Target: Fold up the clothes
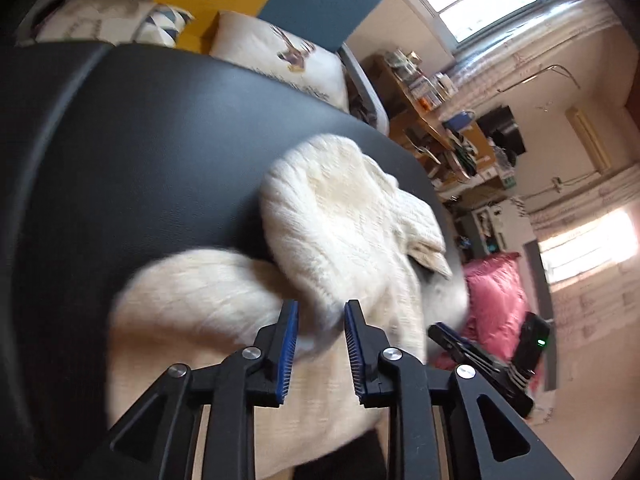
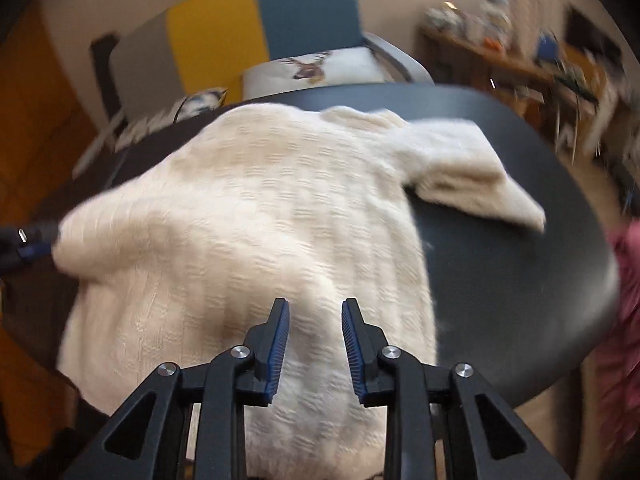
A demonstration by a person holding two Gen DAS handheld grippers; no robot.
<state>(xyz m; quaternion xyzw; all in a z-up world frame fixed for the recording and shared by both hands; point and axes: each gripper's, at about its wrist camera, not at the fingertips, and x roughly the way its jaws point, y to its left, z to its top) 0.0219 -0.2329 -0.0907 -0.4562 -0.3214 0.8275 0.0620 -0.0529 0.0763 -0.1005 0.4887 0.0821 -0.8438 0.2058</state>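
left wrist cam: rides my left gripper [image 1: 320, 308], tilted down, close over the cream sweater [image 1: 340, 220], facing across the black table [image 1: 140, 140] | right wrist cam: on my right gripper [image 2: 315, 306], steeply down, near | shared: sweater, table, the blue-and-yellow chair [image 2: 280, 12] at the far side

I can read no text, label, brand or number in either view. The white cushion [image 1: 280, 64] behind my table carries a stag picture with a dark line beneath it, too blurred to read.
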